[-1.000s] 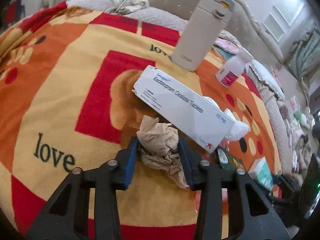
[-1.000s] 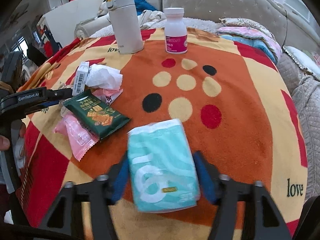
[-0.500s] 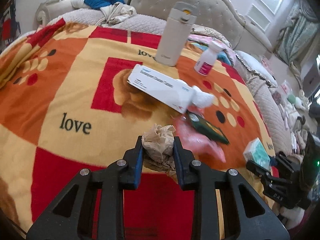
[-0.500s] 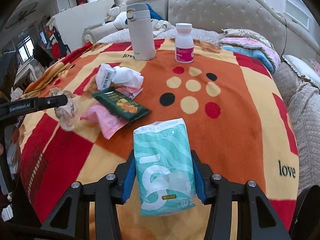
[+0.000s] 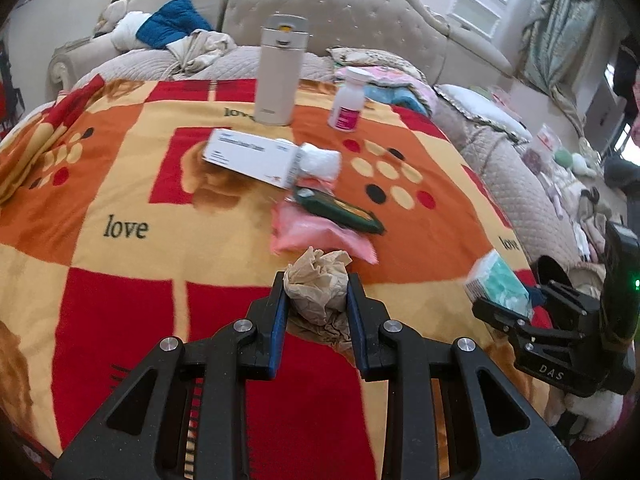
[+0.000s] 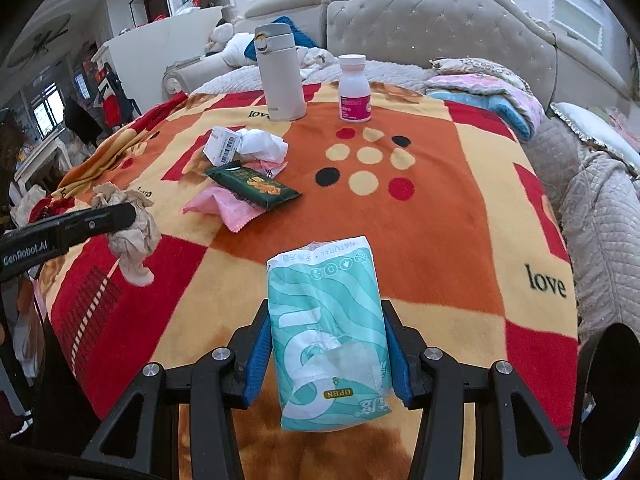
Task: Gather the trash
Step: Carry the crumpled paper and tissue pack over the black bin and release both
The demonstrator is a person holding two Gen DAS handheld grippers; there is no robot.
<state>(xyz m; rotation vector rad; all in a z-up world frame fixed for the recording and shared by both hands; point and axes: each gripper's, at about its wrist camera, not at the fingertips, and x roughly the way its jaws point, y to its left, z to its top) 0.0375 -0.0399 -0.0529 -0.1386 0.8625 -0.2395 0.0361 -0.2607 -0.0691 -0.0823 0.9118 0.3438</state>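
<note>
Crumpled paper (image 5: 318, 280) in left tongs (image 5: 316, 292) | "NATURAL"/"OPEN" tissue pack (image 6: 326, 332) in right tongs (image 6: 326, 344)

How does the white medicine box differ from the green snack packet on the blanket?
The medicine box is white, rigid and printed with text; the snack packet is dark green, flat and soft. The snack packet lies partly on a pink wrapper; the medicine box lies beside crumpled white tissue. No gripper touches either.
</note>
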